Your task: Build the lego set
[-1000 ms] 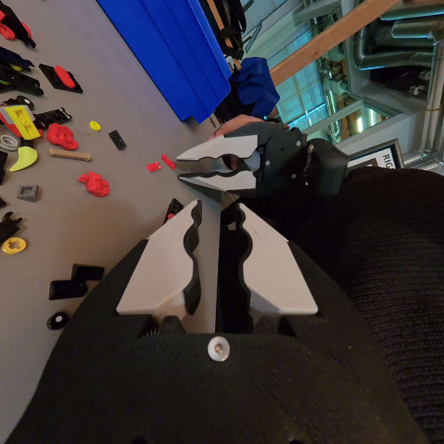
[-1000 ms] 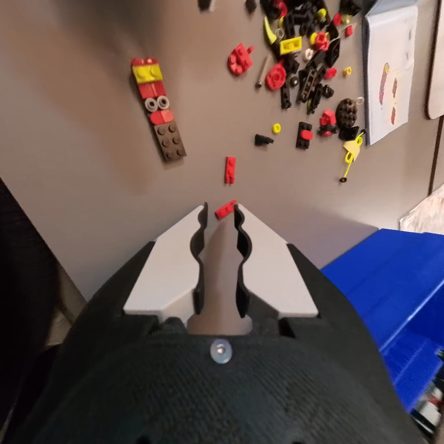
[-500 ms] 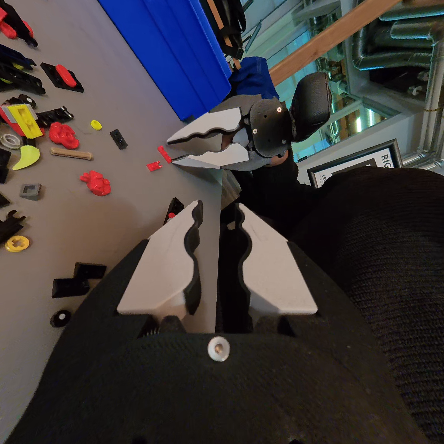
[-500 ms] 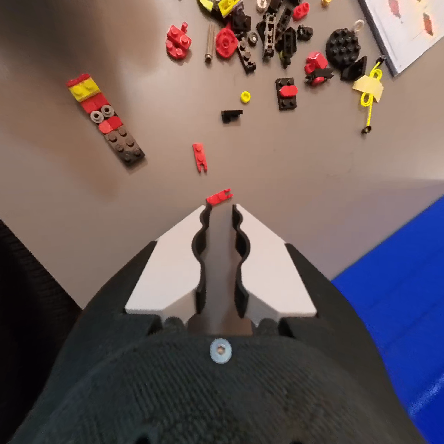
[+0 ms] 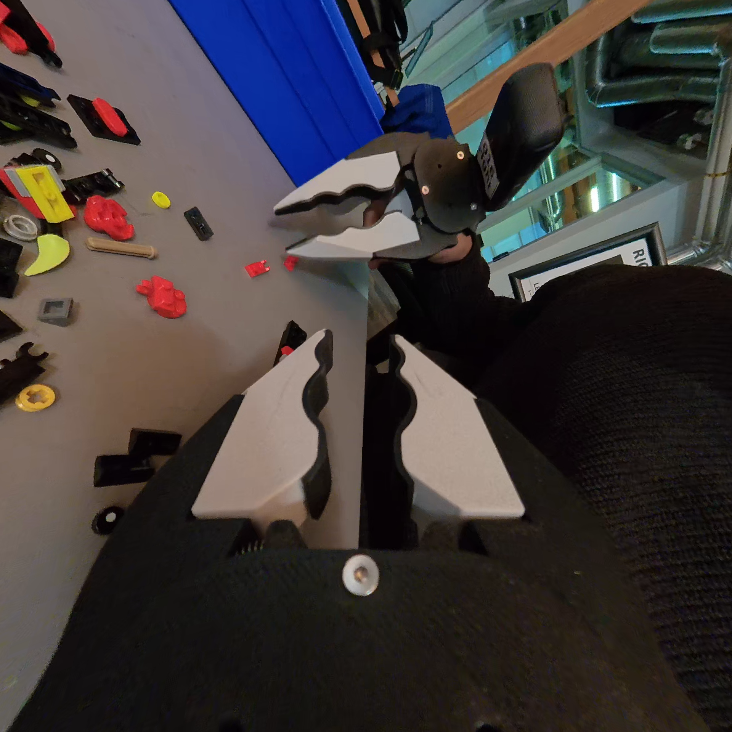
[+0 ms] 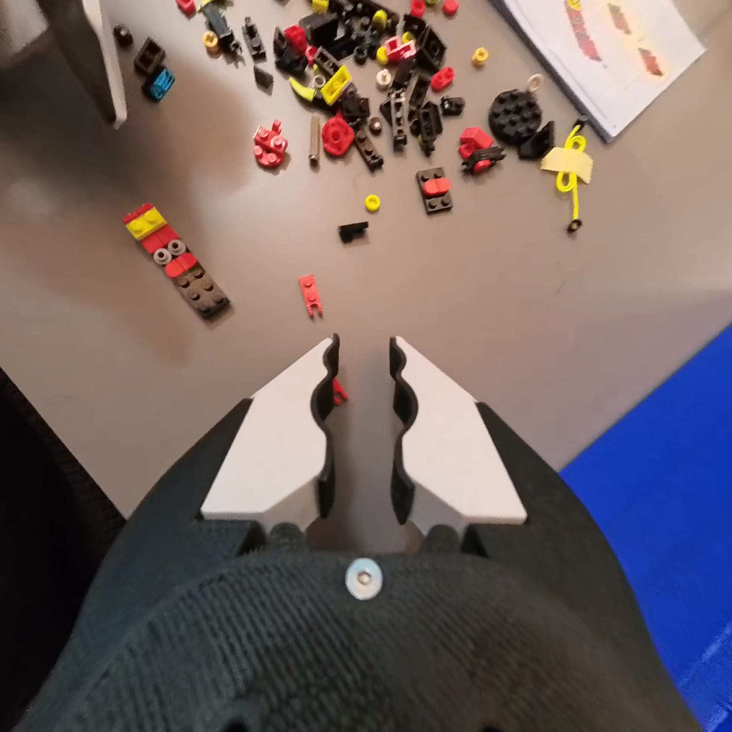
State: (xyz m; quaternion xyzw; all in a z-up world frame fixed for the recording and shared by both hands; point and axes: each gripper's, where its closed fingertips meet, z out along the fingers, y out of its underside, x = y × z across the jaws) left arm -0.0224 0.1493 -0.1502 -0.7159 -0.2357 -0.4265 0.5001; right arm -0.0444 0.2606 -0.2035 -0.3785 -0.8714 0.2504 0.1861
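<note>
My right gripper [image 6: 363,338] is open over the grey table. A small red clip piece [image 6: 340,390] shows between its fingers, close against the left finger, and I cannot tell if they touch. A second red clip plate [image 6: 311,293] lies just ahead. The part-built strip of red, yellow and dark plates [image 6: 174,261] lies to the left. In the left wrist view the right gripper [image 5: 281,231] hovers just above the small red piece [image 5: 291,262], with the other red plate [image 5: 257,268] beside it. My left gripper [image 5: 360,340] is open and empty at the table edge.
A pile of loose black, red and yellow pieces [image 6: 356,79] lies farther off. An instruction booklet [image 6: 594,51] is at the far right. A blue bin [image 6: 653,515] stands to the right, and it also shows in the left wrist view [image 5: 285,79]. A yellow cord [image 6: 570,170] lies near the booklet. My hands' fingertips stand some 12 cm from each other.
My right gripper has moved forward over the small red piece, which now sits between its fingers, and its jaws have opened wider. The left gripper has stayed put.
</note>
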